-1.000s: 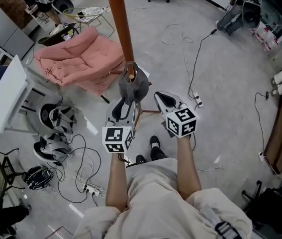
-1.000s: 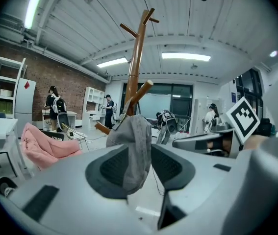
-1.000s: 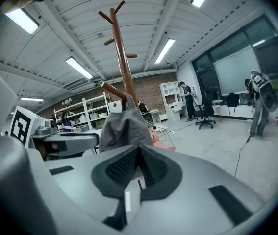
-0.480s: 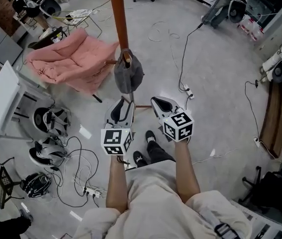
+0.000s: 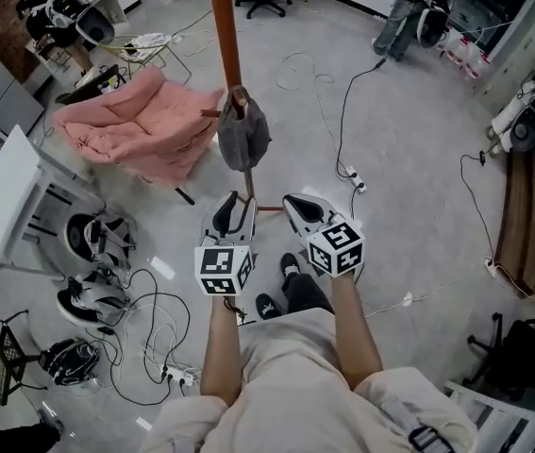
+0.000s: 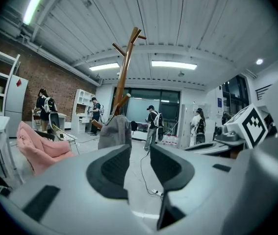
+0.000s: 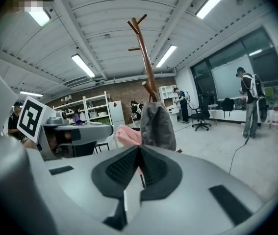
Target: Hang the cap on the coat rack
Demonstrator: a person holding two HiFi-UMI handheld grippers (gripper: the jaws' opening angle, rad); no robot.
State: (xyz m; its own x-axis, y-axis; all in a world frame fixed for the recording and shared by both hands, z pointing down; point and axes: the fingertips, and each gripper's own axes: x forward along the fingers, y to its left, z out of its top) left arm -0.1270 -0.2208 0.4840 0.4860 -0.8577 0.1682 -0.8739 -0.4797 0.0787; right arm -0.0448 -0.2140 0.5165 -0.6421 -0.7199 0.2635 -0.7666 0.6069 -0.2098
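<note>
My left claw (image 6: pixel 139 152) stands spread and empty, its jaws just closing slightly. My right claw (image 7: pixel 139 153) is pressed together, empty. Open floor (image 5: pixel 409 140) lies to its right. Ahead of both, the cap (image 5: pixel 243 138) hangs on the coat rack (image 5: pixel 227 36), now clear of both claws, which a second ago were right at it.

Beyond the left gripper (image 5: pixel 234 202), the coat rack (image 5: pixel 226 36) runs off the head view's top; that gripper partly hides its foot.

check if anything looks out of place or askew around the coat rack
Nothing looks damaged or spilled. The grey cap hangs limp from a low peg of the coat rack. Only loose cables sprawl over the floor.
</note>
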